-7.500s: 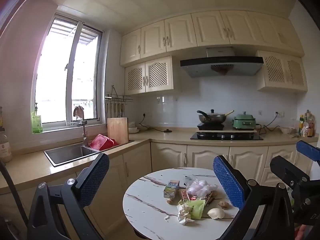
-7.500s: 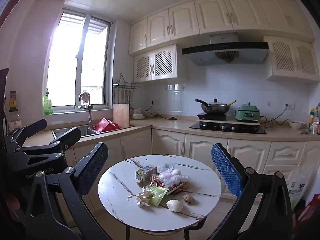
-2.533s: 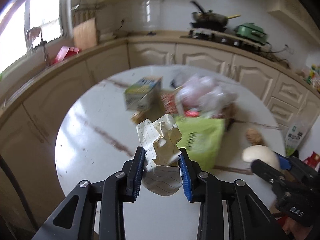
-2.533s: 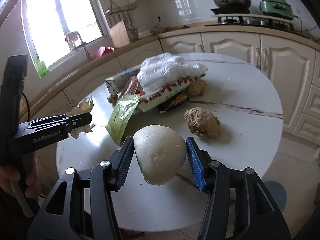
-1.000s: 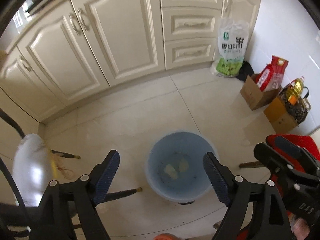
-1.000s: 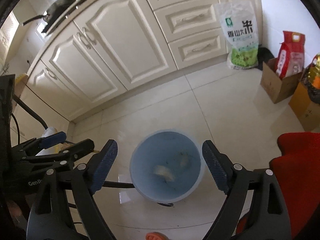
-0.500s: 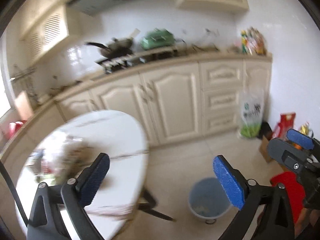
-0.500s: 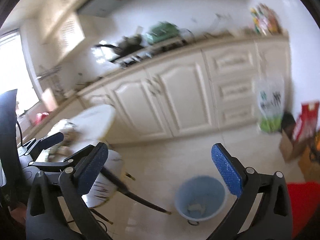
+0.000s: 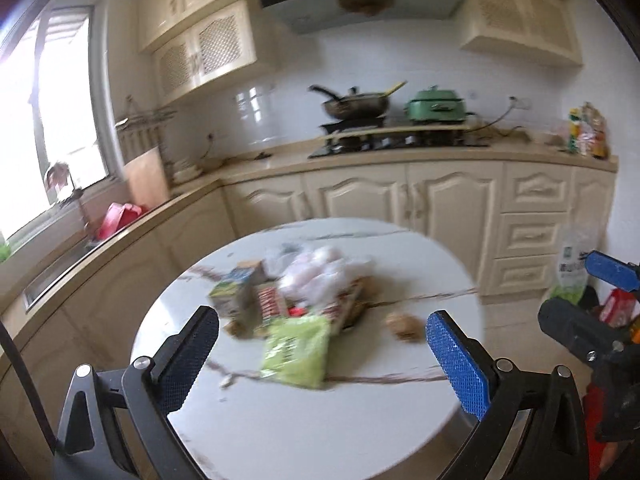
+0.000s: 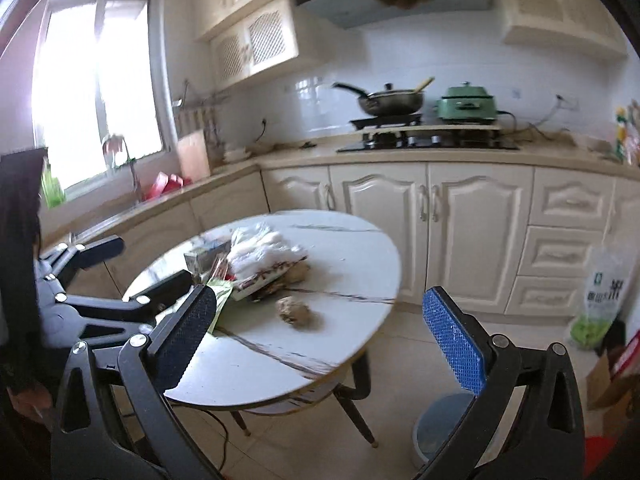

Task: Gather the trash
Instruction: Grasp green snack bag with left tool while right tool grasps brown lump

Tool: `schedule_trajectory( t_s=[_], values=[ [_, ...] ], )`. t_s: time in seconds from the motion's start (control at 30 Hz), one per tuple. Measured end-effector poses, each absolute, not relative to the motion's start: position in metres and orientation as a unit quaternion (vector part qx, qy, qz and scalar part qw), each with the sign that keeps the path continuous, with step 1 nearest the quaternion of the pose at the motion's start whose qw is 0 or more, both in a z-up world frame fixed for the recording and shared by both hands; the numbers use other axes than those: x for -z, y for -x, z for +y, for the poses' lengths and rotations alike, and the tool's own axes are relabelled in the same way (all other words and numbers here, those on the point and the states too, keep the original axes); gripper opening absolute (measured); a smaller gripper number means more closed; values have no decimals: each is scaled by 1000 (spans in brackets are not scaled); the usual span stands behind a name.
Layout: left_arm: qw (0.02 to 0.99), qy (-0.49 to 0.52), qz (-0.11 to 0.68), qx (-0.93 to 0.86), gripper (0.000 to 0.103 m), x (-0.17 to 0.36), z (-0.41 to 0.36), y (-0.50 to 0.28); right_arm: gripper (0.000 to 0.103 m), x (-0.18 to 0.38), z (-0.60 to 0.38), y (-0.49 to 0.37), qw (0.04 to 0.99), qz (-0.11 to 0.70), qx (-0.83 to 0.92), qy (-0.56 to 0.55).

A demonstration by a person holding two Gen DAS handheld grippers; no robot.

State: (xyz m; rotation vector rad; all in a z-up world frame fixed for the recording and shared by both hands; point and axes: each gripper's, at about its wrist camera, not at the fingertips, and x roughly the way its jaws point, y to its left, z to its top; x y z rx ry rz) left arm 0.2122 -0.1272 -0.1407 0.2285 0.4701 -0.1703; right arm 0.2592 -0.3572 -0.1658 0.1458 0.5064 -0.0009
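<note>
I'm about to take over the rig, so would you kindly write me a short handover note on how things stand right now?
Left gripper: open, empty, facing the round table.
Right gripper: open, empty, beside the table, with the blue bin on the floor below it.
Still on the table: green packet, small carton, clear plastic bag, red-and-white wrapper and a brown lump.
Done: nothing is being carried; what the bin holds cannot be made out.
Left: pick up each item and drop it in the bin.

Daylight pours in from the window (image 9: 48, 120), blown out to white glare. Both views are motion-blurred, worst across the litter (image 9: 296, 304) on the bench (image 9: 304, 420). Fisheye bending darkens the corners.
</note>
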Motion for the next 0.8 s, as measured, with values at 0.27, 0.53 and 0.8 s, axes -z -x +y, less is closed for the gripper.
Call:
schedule_trajectory(
  t_s=[0.27, 0.53, 0.8],
  values=[
    [939, -129, 311, 71, 102, 187, -122, -244, 103, 214, -335, -318, 944, 329, 3, -17],
    [919, -137, 365, 52, 101, 223, -129, -269, 103, 262, -338, -367, 922, 387, -8, -4],
    [905, -120, 402, 62, 67, 224, -114, -309, 103, 281, -334, -402, 909, 416, -30, 8]
  ],
)
